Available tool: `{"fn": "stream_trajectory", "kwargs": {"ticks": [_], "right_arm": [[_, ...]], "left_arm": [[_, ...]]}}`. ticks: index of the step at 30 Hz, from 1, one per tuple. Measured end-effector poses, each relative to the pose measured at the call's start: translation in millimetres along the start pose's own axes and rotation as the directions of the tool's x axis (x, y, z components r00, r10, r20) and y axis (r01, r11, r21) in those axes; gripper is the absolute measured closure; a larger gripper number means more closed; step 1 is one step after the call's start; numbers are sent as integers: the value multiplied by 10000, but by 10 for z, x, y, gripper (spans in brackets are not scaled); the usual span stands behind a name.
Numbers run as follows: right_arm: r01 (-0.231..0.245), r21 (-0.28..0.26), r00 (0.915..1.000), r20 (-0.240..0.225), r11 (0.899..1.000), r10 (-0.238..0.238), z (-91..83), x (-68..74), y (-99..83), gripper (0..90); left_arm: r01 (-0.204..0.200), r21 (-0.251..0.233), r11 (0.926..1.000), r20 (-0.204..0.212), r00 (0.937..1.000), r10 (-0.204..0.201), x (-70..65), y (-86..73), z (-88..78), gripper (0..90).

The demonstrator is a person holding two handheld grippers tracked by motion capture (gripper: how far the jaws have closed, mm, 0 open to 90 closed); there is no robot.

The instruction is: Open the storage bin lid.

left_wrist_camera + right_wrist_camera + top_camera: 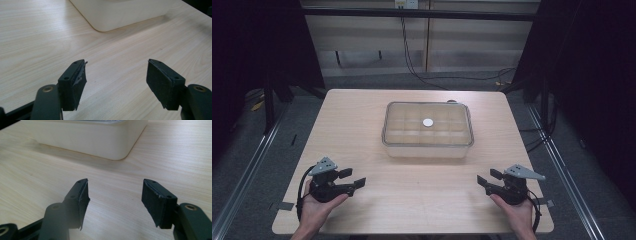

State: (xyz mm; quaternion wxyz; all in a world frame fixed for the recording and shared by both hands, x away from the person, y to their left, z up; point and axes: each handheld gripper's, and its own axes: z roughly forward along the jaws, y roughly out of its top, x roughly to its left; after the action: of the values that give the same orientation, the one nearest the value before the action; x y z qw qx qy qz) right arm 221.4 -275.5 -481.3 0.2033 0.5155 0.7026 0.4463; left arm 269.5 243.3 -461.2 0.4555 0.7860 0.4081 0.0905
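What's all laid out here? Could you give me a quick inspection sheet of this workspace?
Surface: pale wooden table, bare around the box.
Job's things: clear lidded box at the table's middle, divided into compartments, a white round spot on the lid; lid on.
Clutter: nothing seen.
Grippers: left gripper and right gripper rest near the front corners, each in a hand, jaws open, nothing between them, pointing toward the box.
Cables: a black cable loops from the left gripper; more black cables run along the floor behind the table.
Surroundings: dark curtains at both sides, pale wall panels behind.
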Motion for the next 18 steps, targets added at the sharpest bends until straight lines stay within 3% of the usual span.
{"fn": "stream_trajectory", "kwargs": {"ticks": [12,18], "right_arm": [[-401,299,9975,-578,9987,418,-39,-19,20,361],[-160,351,9959,-888,9993,191,-47,53,53,355]], "left_arm": [[139,214,9997,176,9997,-143,9,8,70,277],[-56,119,9999,210,9998,53,-29,17,57,288]]}}
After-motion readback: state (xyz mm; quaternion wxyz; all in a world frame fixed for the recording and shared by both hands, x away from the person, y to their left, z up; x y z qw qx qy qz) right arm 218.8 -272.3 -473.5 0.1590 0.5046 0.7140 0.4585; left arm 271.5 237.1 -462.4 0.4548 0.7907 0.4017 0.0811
